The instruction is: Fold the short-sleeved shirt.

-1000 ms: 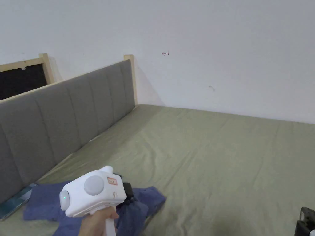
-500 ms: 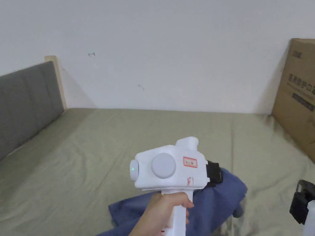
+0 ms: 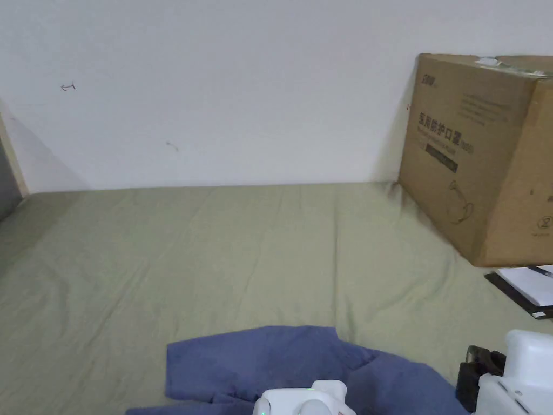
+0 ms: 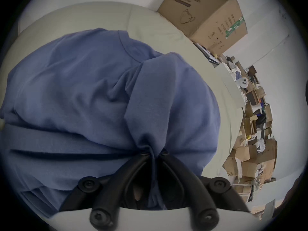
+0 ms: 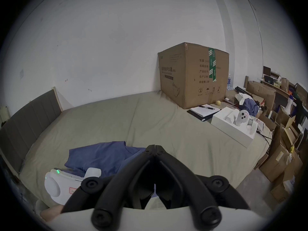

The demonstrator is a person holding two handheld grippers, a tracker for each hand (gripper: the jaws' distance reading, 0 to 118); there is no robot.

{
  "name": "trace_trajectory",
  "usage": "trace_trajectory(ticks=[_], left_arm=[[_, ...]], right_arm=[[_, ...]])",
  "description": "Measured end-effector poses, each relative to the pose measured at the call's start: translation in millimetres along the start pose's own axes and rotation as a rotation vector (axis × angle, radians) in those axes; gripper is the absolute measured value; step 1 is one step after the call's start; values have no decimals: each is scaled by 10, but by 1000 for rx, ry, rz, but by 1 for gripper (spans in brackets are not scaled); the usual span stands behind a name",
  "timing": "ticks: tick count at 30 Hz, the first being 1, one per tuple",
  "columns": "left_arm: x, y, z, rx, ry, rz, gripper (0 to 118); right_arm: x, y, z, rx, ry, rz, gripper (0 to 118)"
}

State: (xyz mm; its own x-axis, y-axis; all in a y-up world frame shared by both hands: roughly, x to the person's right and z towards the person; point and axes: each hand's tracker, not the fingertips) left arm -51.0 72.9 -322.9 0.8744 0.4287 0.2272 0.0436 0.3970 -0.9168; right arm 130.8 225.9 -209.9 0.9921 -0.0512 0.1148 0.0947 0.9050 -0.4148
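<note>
Olive-green bedding [image 3: 259,243] covers the bed, and the blue shirt [image 3: 281,362] lies rumpled on its near part. Left gripper [image 4: 154,153] has both jaws pinched on a gathered fold of the shirt. Right gripper [image 5: 155,146] sits just beside the cloth with its jaws closed together, nothing between them. Farther off, a cardboard box [image 3: 480,156] stands against the white wall [image 3: 243,81], near a notebook [image 5: 205,110].

You have an olive bed sheet [image 3: 243,243] ahead, a cardboard box [image 3: 480,156] at two o'clock against the wall [image 3: 243,81], a notebook [image 3: 526,289] just beside it.
</note>
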Motion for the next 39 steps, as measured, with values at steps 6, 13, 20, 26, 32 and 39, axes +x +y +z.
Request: trace_trajectory(ticks=[6,13,20,26,32,39], left_arm=[[-8,119,564,147,-61,-59,113],[-727,-128,1499,311,-72,52,22],[-1812,-671,1942,302,173,277,0],[-2450,-673,2165,318,323,472,6],[-2962,-247,2195,244,381,568,102],[-3202,-127,1829,64,508,557,99]], right_arm=[[-186,31,-17,5,40,34,0],[-632,-4,-67,-1,121,104,0],[-1128,-141,-107,-46,226,178,0],[-1357,-221,-192,-79,261,230,0],[-1344,-252,-257,-103,261,241,0],[-1261,-315,-331,-153,240,248,0]])
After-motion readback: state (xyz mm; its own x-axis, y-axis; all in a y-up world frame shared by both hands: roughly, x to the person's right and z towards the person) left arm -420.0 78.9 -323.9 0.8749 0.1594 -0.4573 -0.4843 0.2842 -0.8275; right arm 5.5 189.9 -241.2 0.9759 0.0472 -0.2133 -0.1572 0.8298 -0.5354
